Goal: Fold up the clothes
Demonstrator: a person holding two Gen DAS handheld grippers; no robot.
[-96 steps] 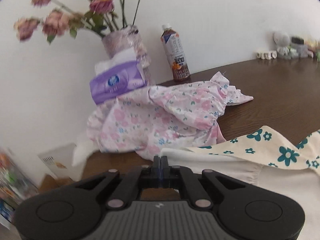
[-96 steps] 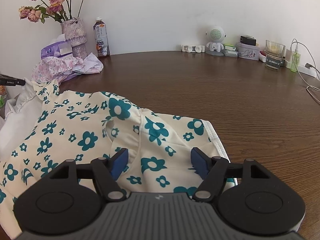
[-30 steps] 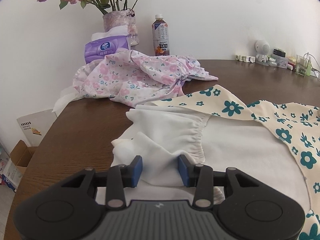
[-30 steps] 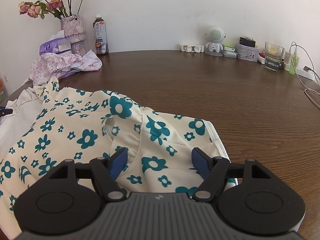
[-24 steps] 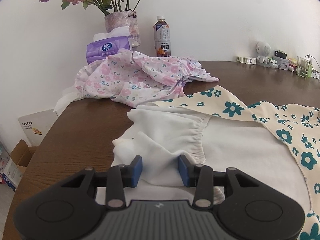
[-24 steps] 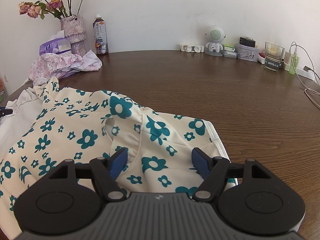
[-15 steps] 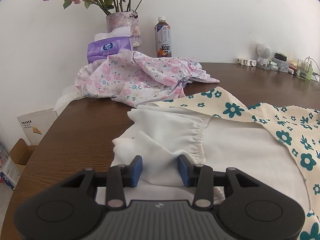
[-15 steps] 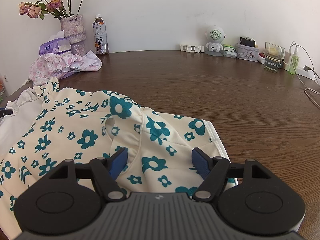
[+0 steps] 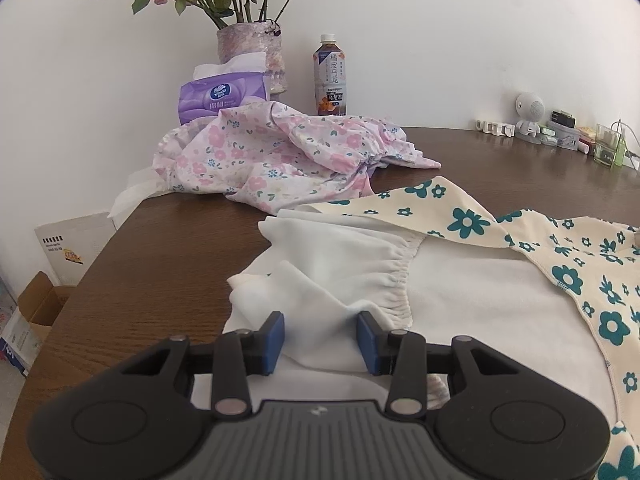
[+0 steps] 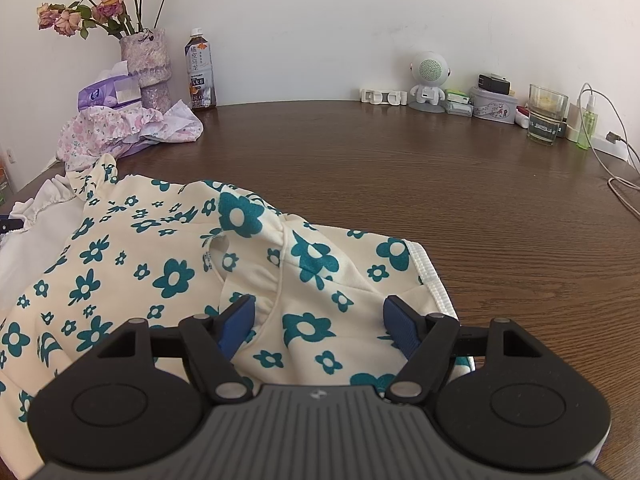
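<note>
1. Left wrist view: the left gripper (image 9: 320,334), shut and raised seconds ago, now sits low with jaws parted around a white cuff (image 9: 320,280), not yet pinching.
2. Right wrist view: the right gripper (image 10: 318,322) is unchanged, jaws wide over the flowered garment (image 10: 168,276) on the desk (image 10: 460,200); the fold looks about to begin.

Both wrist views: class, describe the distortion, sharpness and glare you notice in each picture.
Left wrist view: fisheye bends the table edge, corners vignetted dark, cream floral garment sharp. Right wrist view: the table bows into a curve, soft window sheen near the glass, no motion blur.
</note>
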